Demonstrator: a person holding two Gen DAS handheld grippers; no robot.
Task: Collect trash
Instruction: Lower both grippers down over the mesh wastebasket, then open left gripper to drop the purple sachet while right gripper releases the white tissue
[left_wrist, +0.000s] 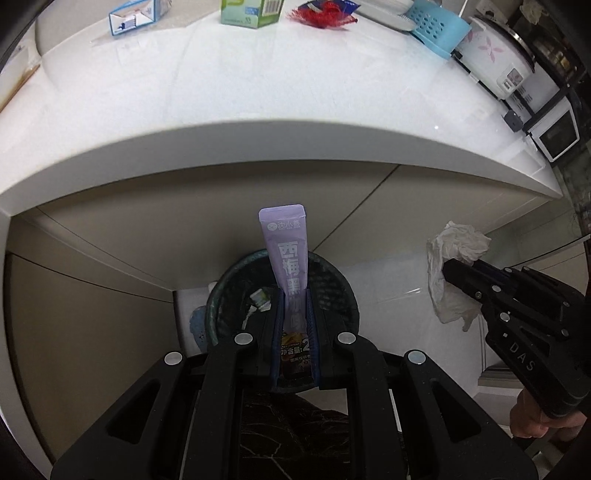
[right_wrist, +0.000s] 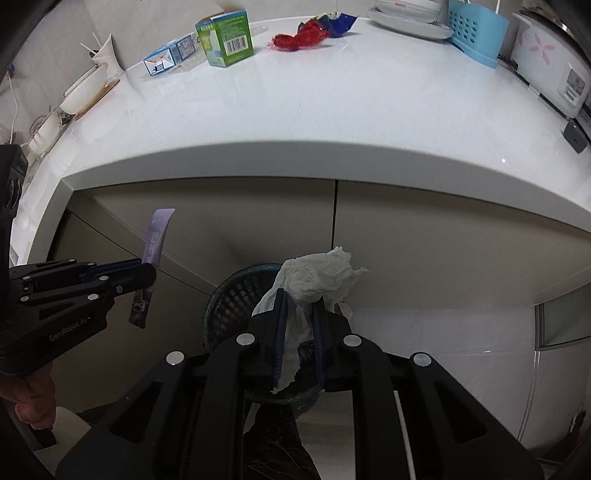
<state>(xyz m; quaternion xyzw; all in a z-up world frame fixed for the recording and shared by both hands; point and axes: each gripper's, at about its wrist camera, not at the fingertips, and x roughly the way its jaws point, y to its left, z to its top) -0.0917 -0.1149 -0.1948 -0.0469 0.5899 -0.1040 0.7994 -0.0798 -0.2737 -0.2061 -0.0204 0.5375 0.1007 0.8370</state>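
Open air above the dark mesh bin (left_wrist: 225, 295) on the floor, mouth unblocked. Overhanging countertop edge (left_wrist: 258, 147) just behind, cabinet front (right_wrist: 406, 236) close to the bin's far rim. Broad bare stretch across the middle of the counter; green carton (right_wrist: 225, 38), blue-white box (right_wrist: 168, 55), red netting (right_wrist: 301, 35) and blue rack (right_wrist: 476, 31) crowded along the back.

Each view is taken from a gripper, looking steeply down along its fingers past the counter edge (left_wrist: 258, 147) towards the floor. The dark mesh bin (left_wrist: 332, 291) is seen close below in both. The white countertop (right_wrist: 295, 92) fills each upper half. Each opposite gripper is caught at the side.
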